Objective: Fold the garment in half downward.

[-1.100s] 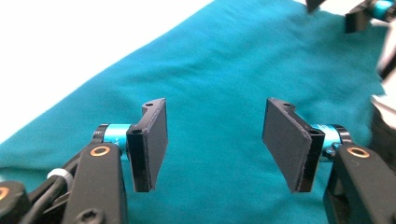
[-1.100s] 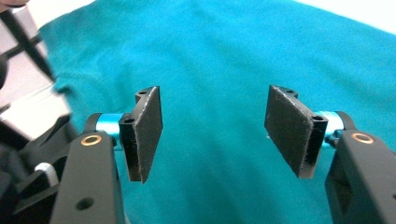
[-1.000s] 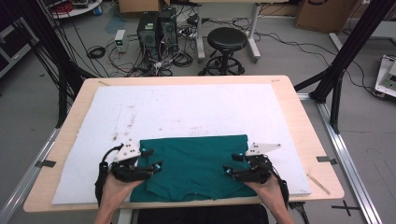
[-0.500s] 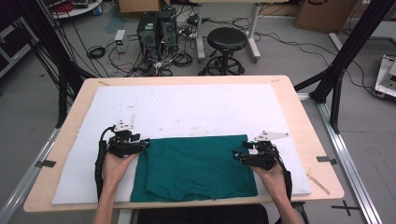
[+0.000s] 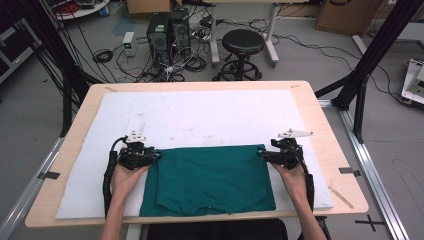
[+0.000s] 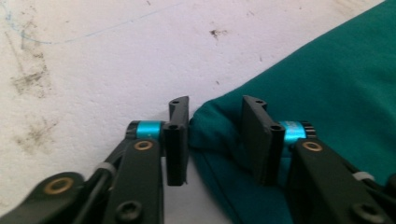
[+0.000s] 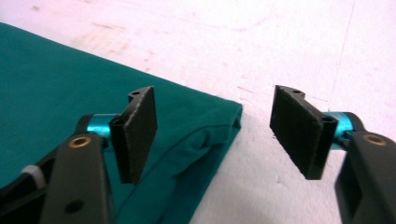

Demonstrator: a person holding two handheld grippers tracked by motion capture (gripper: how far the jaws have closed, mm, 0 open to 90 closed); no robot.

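**Teal garment flat on the mat, one gripper at each far corner**

Teal cloth, a folded shirt (image 5: 207,180), lies flat on the white mat (image 5: 210,115) that covers the wooden table (image 5: 327,125). It occupies the near-centre zone of the mat, with its near edge close to the mat's near edge.

Left gripper (image 5: 152,156): positioned at the far left corner of the shirt, held in the person's left hand (image 5: 125,176). In the left gripper view the jaws stand partly apart, with a bunched fold of the corner (image 6: 212,128) between them. The left pad sits just beside the cloth edge; the right pad rests over the fabric. The jaws are not pressed together on the cloth.

Right gripper (image 5: 264,152): positioned at the far right corner of the shirt, held in the person's right hand (image 5: 292,175). In the right gripper view the jaws are spread wide. The shirt corner (image 7: 219,119) lies below and between them, nearer the left pad; the right pad is over bare mat. Neither pad touches the fabric.

Both forearms enter from the near edge of the table. A black cable trails from each gripper along the wrist.
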